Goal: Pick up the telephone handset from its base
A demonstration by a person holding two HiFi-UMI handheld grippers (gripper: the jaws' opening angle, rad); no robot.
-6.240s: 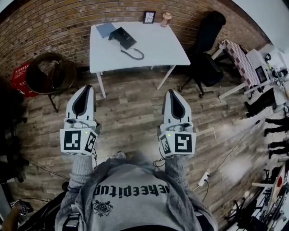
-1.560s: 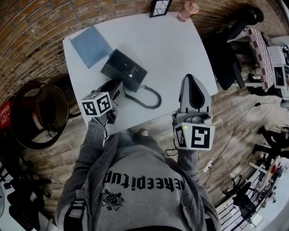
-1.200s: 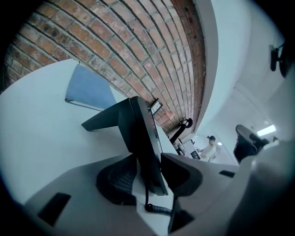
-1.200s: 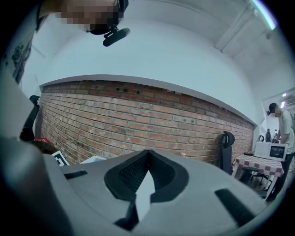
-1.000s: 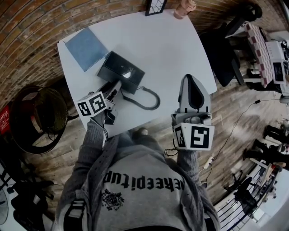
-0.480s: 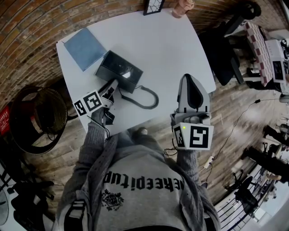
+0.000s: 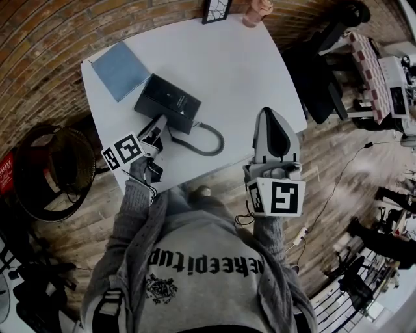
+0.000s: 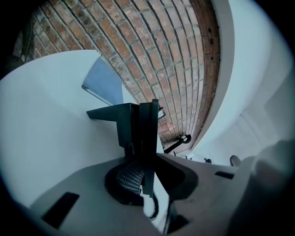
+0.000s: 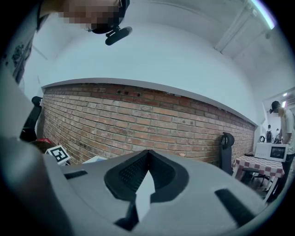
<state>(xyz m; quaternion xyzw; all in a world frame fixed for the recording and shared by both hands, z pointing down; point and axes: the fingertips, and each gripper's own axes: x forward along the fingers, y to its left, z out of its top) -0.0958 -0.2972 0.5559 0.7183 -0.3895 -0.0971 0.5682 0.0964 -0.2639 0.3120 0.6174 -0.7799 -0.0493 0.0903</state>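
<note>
Currently, your left gripper (image 7: 158,123), jaws closing on the telephone handset (image 8: 146,138) between them, base (image 7: 168,103) just beyond its tips, your right gripper (image 7: 273,114) clenched, empty, well apart.

A brick wall (image 7: 45,32) fills the top and upper left of the head view. In the right gripper view white plaster (image 9: 161,55) rises above the brick to a ceiling with a strip light (image 9: 260,13) at upper right. The floor (image 7: 78,214) is grey-brown wood planks. A white table (image 7: 247,65) stands by the wall in the upper middle, with a black office chair (image 7: 322,78) just right of it. A checked-cloth table (image 7: 367,55) sits at the upper right edge. A round dark basket seat (image 7: 55,166) is at the left.
</note>
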